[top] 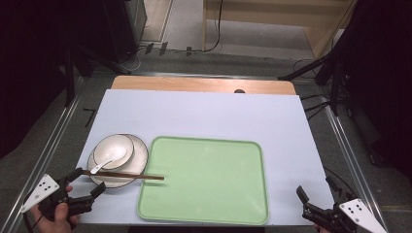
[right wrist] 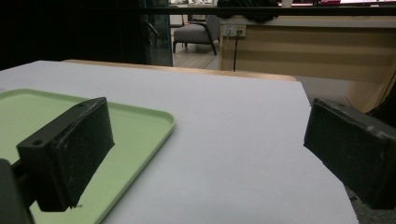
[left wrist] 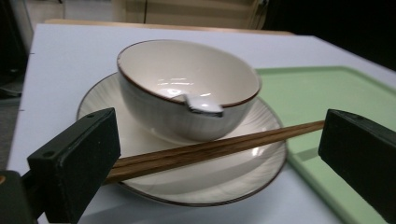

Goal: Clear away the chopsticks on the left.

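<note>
A white bowl [top: 113,151] [left wrist: 187,88] with a brown rim stands on a white plate [top: 138,155] [left wrist: 201,182] at the table's left. A white spoon [top: 108,160] lies in the bowl, its handle [left wrist: 204,106] over the rim. A pair of brown chopsticks [top: 124,175] [left wrist: 205,150] rests across the plate's near edge, tips over a light green tray [top: 204,179] [left wrist: 322,98] [right wrist: 28,116]. My left gripper [top: 86,181] [left wrist: 219,163] is open, its jaws either side of the chopsticks' near end. At the front right corner my right gripper [top: 316,191] [right wrist: 210,158] is open over bare table.
The white table top [top: 204,116] has its wooden far edge [top: 204,85] showing. Metal rails [top: 53,141] run along both sides. Beyond are a floor with cables [top: 214,46] and a wooden cabinet [top: 272,19]. The tray has nothing on it.
</note>
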Demonstrator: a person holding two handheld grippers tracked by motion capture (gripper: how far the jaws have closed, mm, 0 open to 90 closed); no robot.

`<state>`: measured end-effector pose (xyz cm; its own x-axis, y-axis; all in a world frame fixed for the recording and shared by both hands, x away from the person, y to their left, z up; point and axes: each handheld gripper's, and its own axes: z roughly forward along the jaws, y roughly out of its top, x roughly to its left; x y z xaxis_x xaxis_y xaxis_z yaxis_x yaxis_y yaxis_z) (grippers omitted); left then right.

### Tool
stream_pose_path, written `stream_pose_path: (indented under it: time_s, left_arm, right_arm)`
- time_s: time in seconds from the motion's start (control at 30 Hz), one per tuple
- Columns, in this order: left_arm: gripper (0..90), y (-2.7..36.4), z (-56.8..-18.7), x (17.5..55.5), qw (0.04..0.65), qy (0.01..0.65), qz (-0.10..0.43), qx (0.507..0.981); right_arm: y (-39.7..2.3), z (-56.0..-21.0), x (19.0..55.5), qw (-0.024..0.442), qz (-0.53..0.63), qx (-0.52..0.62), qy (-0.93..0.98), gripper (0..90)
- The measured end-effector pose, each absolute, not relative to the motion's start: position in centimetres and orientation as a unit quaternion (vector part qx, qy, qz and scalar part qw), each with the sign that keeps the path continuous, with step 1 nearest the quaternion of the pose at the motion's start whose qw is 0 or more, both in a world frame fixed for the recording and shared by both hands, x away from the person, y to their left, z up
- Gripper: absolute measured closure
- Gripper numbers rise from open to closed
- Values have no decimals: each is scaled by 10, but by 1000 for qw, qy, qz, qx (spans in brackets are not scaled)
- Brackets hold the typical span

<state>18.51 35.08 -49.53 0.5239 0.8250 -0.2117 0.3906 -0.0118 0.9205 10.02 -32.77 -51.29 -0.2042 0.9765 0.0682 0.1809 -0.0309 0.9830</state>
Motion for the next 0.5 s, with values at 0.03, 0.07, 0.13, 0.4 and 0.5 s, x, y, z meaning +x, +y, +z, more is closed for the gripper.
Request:
stream_pose_path:
  time_s: [0.03, 0.07, 0.13, 0.4, 0.5]
  left_arm:
    - [33, 349, -491, 182, 539, 452, 206, 680]
    - [115, 346, -487, 180, 533, 458, 211, 680]
    - [189, 344, -485, 178, 530, 460, 210, 681]
    - [760, 324, -475, 167, 539, 433, 199, 695]
    - [860, 313, -474, 162, 536, 418, 208, 704]
  right_arm:
    - [-327, -513, 101, 383, 515, 501, 580, 16]
    - [-327, -513, 101, 381, 515, 502, 581, 16]
    - [-327, -513, 102, 381, 514, 501, 582, 16]
    - [-322, -514, 104, 377, 506, 501, 593, 16]
    - [-321, -514, 104, 378, 506, 501, 592, 16]
